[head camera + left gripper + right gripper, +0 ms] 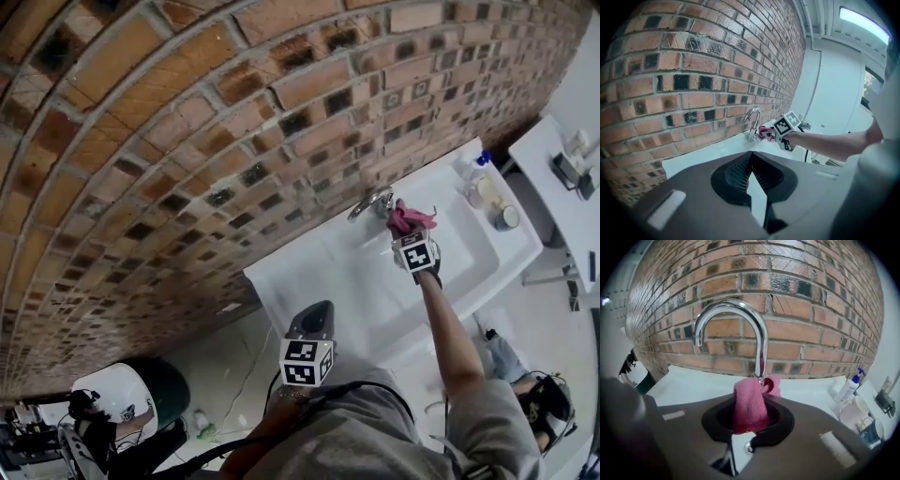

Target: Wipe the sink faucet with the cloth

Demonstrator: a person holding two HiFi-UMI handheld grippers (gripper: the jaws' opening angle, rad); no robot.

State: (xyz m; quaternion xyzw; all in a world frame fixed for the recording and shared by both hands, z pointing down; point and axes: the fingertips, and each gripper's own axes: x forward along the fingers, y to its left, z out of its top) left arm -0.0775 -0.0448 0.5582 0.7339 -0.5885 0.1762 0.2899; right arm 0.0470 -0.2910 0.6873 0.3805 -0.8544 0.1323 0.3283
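Observation:
A chrome gooseneck faucet (740, 329) rises from the white sink (693, 385) against the brick wall; it also shows as the faucet (368, 203) and the faucet (752, 123). My right gripper (751, 420) is shut on a pink cloth (749, 404), whose far end presses against the base of the faucet stem. From above, the cloth (407, 218) sits just right of the faucet, in front of my right gripper (409, 234). My left gripper (314, 323) hangs back over the near left corner of the sink, jaws together, holding nothing; it is far from the faucet.
A pump bottle (848, 385) and two cups (865, 423) stand on the sink's right ledge. A brick wall (187, 141) backs the sink. A white table (562, 187) stands to the right. A dark bin (131, 394) sits on the floor at left.

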